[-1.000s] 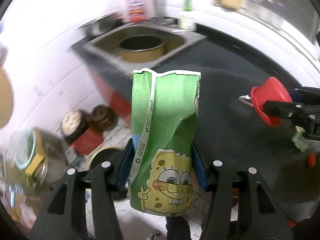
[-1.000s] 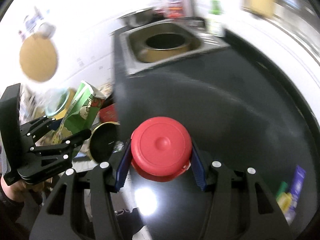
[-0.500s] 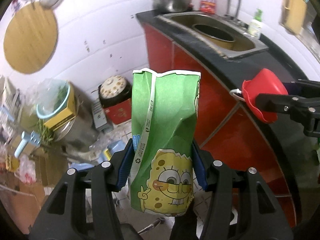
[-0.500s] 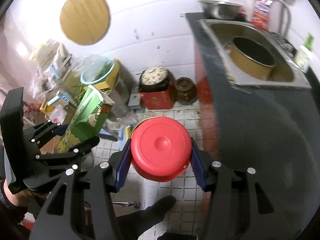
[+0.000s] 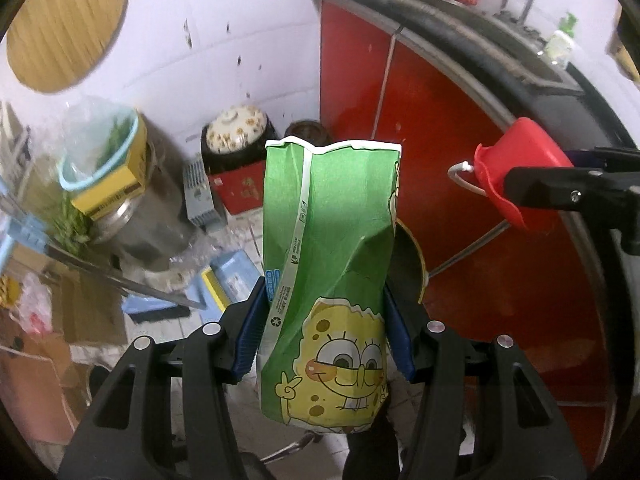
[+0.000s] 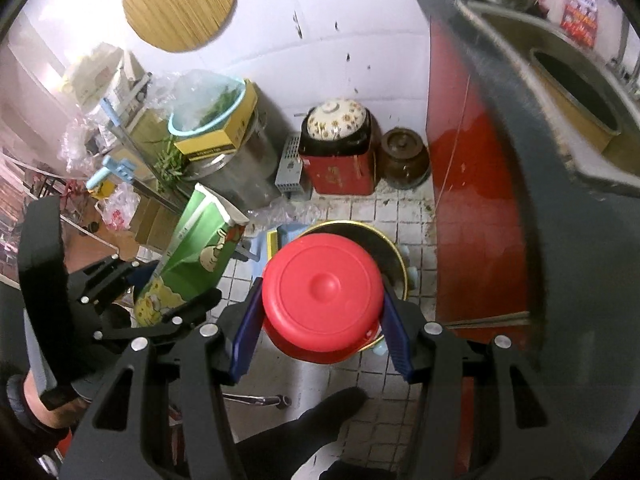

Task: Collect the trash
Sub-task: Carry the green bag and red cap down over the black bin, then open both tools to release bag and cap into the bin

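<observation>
Left tool [image 5: 326, 334]: jaws about half open, blue pads clamped on both sides of a green carton [image 5: 328, 264], held upright above the floor. Right tool [image 6: 322, 330]: same width, pads gripping a red tub [image 6: 322, 290] lid-up, over a gold-rimmed bin [image 6: 394, 256] on the tiled floor [image 6: 404, 236], left of the red cabinet [image 6: 476, 216]. Tub hides most of the bin; carton's base is cut off behind the tool.

Red cabinet [image 6: 476, 200] right; pots, boxes [image 6: 224, 136] left; tiled floor [image 6: 400, 216] between open.
</observation>
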Demonstrator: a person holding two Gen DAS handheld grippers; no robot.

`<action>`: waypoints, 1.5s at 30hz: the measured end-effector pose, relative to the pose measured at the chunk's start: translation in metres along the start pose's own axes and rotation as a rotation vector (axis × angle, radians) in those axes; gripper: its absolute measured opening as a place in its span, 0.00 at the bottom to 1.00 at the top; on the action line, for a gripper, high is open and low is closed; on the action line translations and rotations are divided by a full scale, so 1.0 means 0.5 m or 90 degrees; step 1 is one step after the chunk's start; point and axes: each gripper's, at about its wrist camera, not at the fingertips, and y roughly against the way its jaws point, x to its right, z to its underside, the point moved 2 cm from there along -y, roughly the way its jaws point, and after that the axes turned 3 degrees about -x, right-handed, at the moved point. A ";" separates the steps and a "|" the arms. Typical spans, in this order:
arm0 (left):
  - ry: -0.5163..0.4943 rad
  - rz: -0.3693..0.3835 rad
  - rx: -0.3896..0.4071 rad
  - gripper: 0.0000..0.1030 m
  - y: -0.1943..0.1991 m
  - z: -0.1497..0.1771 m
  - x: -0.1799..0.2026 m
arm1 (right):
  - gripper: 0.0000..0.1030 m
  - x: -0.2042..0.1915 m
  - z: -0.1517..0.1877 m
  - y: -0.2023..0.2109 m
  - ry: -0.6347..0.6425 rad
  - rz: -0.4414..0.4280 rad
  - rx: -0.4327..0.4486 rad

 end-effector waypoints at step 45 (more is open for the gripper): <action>-0.011 0.008 0.005 0.86 -0.097 -0.013 0.029 | 0.80 0.047 -0.021 -0.041 -0.039 -0.006 0.009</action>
